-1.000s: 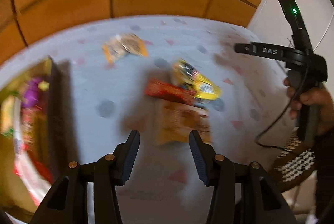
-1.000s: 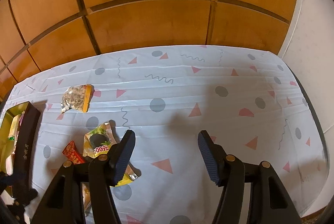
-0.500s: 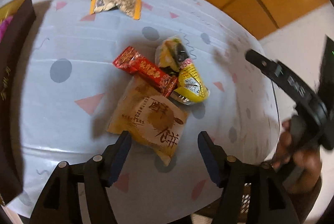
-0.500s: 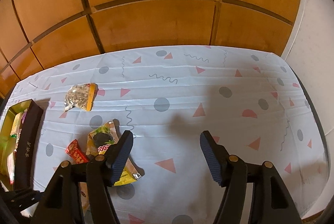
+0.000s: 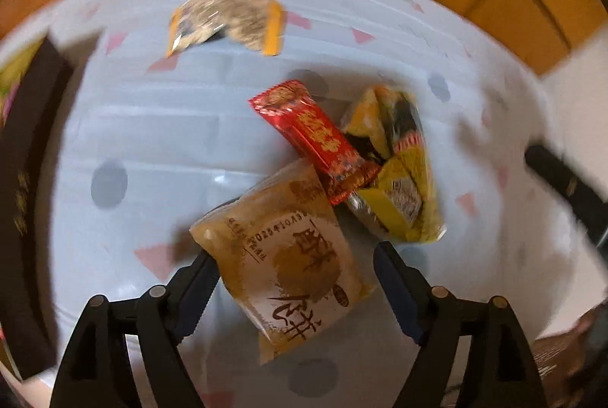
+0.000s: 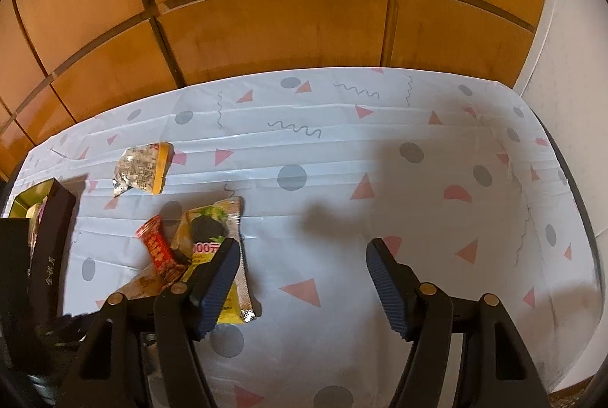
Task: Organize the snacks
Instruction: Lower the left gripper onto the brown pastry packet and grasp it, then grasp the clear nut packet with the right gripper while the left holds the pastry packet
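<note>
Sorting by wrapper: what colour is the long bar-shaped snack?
Red with gold print, clearest in the left wrist view.

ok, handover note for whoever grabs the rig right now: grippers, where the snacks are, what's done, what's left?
Left gripper: open, straddling the tan pastry packet, not closed on it.
Right gripper: open, holding nothing, over bare tablecloth.
Loose on the cloth: the tan packet, the red wrapper lying over its top corner, the yellow-green packet beside the red one, and the seed packet apart, farther back.
Dark box at the left edge already holds some snacks.
Left to do: grasp the tan packet, box it, then the other three.
</note>
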Demonstrator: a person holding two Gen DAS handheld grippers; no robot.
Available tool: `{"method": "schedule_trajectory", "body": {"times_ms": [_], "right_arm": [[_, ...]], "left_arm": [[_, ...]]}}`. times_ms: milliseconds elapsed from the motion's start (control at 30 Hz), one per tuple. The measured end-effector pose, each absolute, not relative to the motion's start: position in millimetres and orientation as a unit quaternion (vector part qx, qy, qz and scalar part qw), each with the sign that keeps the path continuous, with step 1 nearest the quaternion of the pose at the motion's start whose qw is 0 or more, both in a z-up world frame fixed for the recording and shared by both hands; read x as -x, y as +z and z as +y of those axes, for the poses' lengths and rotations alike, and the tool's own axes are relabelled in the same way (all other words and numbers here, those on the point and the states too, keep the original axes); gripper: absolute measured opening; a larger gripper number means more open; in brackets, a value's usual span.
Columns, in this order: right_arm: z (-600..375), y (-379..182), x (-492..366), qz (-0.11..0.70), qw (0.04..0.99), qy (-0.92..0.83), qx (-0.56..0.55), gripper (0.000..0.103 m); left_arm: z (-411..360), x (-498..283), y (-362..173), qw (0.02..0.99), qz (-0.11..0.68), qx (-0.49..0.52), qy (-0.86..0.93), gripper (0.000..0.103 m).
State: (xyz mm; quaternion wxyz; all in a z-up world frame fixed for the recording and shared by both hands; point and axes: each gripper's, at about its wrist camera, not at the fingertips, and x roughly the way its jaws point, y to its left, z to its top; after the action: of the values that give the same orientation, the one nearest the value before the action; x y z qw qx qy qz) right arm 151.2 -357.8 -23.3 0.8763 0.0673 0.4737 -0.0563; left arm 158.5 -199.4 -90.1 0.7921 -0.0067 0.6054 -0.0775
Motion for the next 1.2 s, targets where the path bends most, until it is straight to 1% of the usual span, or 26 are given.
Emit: {"method": "schedule_trajectory", "body": {"times_ms": [33, 67, 100, 233, 467, 567, 700, 833, 933, 1000, 1033, 1133, 1200], "right_arm": [[-357.6, -23.9, -151.4, 0.475, 0.876, -0.056, -0.067, 0.070], [-357.8, -24.3, -151.4, 0.476, 0.875, -0.055, -0.066, 0.070], [-357.5, -24.3, -151.7, 0.476, 0.875, -0.055, -0.066, 0.070], [-357.3, -25.1, -152.4, 0.478, 0.874, -0.056, -0.066, 0.070], [-357.6, -28.3, -154.1, 0.481, 0.872, -0.064, -0.063, 0.070], [-354.2, -29.5, -154.9, 0.482, 0.873, -0.055, -0.060, 0.070], [-342.3, -29.8, -154.9, 0.481, 0.875, -0.025, -0.052, 0.070], [-327.7, -33.2, -155.1, 0.492, 0.868, 0.021, -0.068, 0.070], [-303.2, -32.6, -157.2, 0.495, 0.864, 0.063, -0.068, 0.070], [-286.0, -31.1, -163.0, 0.499, 0.859, 0.090, -0.064, 0.077], [-280.5, -31.5, -166.7, 0.502, 0.856, 0.101, -0.073, 0.083], [-259.8, -33.0, -187.5, 0.509, 0.845, 0.128, -0.104, 0.084], [-239.0, -29.0, -201.3, 0.495, 0.855, 0.139, -0.067, 0.084]], "left_arm": [[-200.9, -154.6, -90.7, 0.799, 0.595, -0.010, -0.085, 0.078], [-197.9, -151.4, -89.6, 0.806, 0.585, -0.014, -0.089, 0.071], [-193.0, -148.2, -88.3, 0.813, 0.575, -0.018, -0.090, 0.059], [-167.3, -134.0, -83.8, 0.815, 0.562, -0.036, -0.141, 0.058], [-119.9, -82.8, -82.3, 0.825, 0.525, -0.085, -0.192, 0.059], [-102.2, -66.4, -80.7, 0.833, 0.511, -0.077, -0.199, 0.059], [-98.1, -57.5, -82.6, 0.837, 0.499, -0.087, -0.206, 0.059], [-89.6, -47.4, -83.3, 0.841, 0.485, -0.091, -0.221, 0.059], [-86.7, -46.3, -85.0, 0.846, 0.473, -0.084, -0.229, 0.059], [-83.6, -43.2, -85.6, 0.849, 0.467, -0.083, -0.231, 0.059], [-84.0, -43.0, -86.2, 0.851, 0.465, -0.083, -0.231, 0.059], [-82.3, -42.5, -86.7, 0.853, 0.460, -0.076, -0.234, 0.059], [-79.9, -40.9, -87.2, 0.854, 0.457, -0.072, -0.238, 0.058]]}}
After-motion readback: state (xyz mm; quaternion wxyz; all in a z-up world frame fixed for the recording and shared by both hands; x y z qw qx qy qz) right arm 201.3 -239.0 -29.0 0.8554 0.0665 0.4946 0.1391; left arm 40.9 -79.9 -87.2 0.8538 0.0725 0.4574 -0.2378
